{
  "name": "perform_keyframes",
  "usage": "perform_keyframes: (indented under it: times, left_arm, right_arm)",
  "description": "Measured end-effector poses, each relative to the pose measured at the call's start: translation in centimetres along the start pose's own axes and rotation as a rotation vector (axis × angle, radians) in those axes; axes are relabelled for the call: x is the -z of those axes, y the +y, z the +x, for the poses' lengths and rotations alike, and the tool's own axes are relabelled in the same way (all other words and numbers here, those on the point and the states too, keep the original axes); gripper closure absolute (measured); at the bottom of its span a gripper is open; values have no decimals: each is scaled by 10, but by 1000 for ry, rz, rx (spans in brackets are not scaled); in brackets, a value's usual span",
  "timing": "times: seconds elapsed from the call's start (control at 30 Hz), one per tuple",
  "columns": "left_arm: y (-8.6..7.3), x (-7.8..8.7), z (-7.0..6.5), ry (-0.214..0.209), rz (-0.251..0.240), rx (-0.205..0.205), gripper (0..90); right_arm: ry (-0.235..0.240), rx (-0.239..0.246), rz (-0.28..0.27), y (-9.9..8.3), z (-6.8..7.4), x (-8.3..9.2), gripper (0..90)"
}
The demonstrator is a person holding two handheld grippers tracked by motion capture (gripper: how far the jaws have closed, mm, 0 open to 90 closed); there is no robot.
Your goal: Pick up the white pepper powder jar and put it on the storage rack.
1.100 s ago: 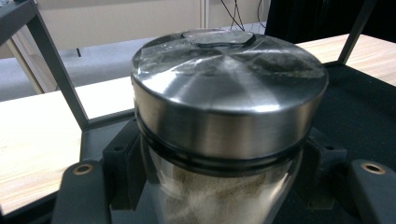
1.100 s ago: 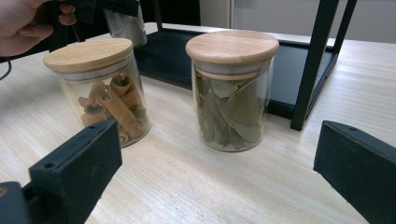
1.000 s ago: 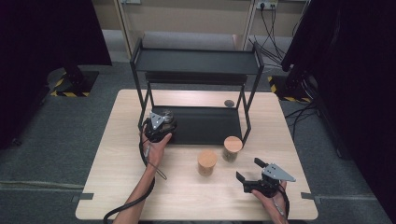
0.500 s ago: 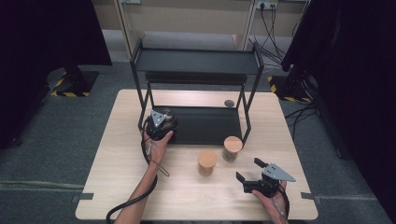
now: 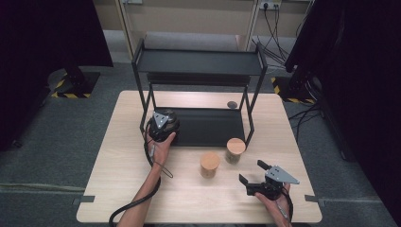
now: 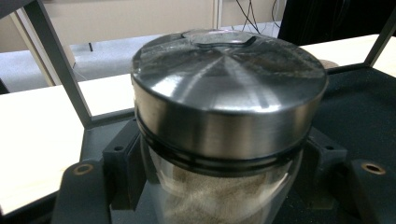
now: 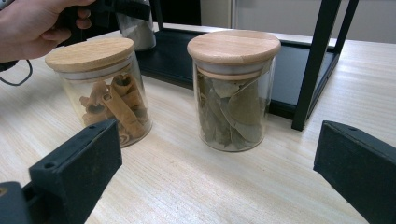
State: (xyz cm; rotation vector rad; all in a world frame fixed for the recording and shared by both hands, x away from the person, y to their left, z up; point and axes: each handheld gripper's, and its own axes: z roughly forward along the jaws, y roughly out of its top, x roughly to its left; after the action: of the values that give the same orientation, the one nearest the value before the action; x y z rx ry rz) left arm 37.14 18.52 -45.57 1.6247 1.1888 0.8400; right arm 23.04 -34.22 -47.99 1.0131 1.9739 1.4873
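Brushed-steel lid caps the clear glass jar of pale powder (image 6: 229,116) that the left hand-held gripper (image 5: 162,124) clamps between its jaws, over the left end of the black metal rack's (image 5: 201,64) lower shelf. The right hand-held gripper (image 5: 255,176) rests on the pale wooden counter (image 5: 118,156) at near right, jaws spread wide and empty.

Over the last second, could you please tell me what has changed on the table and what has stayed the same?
Hardly anything. The left tongs, shut on the metal-lidded jar, edged slightly along the front of the rack's lower shelf; the grip did not change. The right tongs rested open near the table's front edge, and the cinnamon jar and the bay-leaf jar kept their places.
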Motion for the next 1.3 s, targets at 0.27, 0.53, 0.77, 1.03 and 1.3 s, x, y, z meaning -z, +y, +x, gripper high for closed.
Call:
perform_keyframes:
  times: [0.27, 0.53, 0.77, 1.03, 1.3]
  left_arm:
    - [-3, -1, 1, 4, 4, 7, 309]
    - [-9, -2, 1, 14, -1, 24, 309]
    - [-8, -1, 0, 17, 3, 16, 304]
    - [-8, 0, -5, 38, 27, 25, 121]
    - [-5, 6, -9, 35, 18, 46, 41]
  right_arm:
    - [0, 0, 0, 0, 0, 0, 11]
    - [1, -2, 0, 0, 0, 0, 11]
    - [0, 0, 0, 0, 0, 0, 11]
    - [2, 1, 1, 0, 0, 0, 11]
    - [2, 1, 1, 0, 0, 0, 11]
